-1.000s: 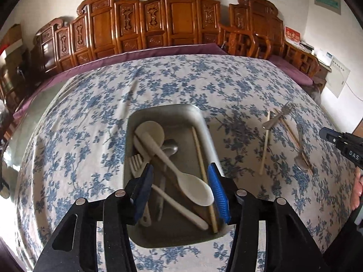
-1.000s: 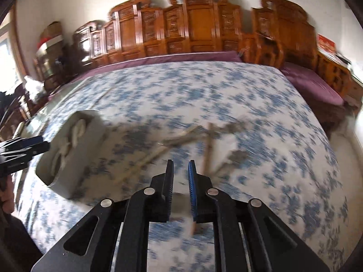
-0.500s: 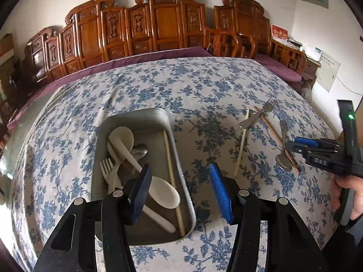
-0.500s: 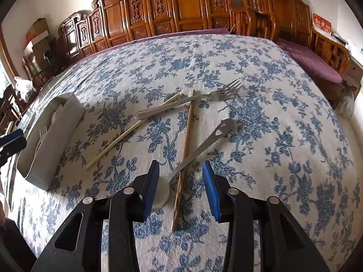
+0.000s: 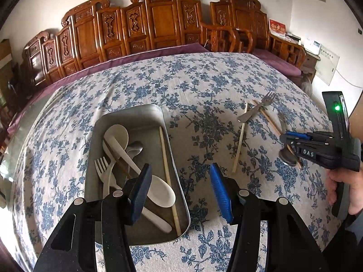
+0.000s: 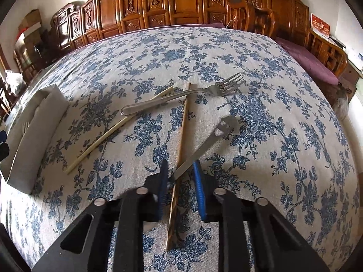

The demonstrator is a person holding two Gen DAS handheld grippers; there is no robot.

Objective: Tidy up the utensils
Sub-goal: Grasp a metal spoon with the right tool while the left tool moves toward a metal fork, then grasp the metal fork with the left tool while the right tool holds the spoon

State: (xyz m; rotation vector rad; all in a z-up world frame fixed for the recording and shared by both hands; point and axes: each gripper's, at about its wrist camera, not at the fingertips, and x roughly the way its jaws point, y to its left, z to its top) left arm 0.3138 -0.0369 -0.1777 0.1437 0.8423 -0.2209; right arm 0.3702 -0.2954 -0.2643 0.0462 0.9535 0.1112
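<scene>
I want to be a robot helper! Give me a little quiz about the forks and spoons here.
1. True or false: the metal fork lies inside the tray.
2. Which of these has its handle between the right gripper jaws? A the metal spoon, B a white fork, C a knife.
3. Fill in: the left gripper jaws stand ____.
Key: 1 false; 2 A; 3 open.

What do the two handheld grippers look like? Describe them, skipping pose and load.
Left gripper: black plastic body with silver screws and ribbed blue pads. Right gripper: the same build; the left view shows white "DAS" lettering, a green light and a bare hand.
</scene>
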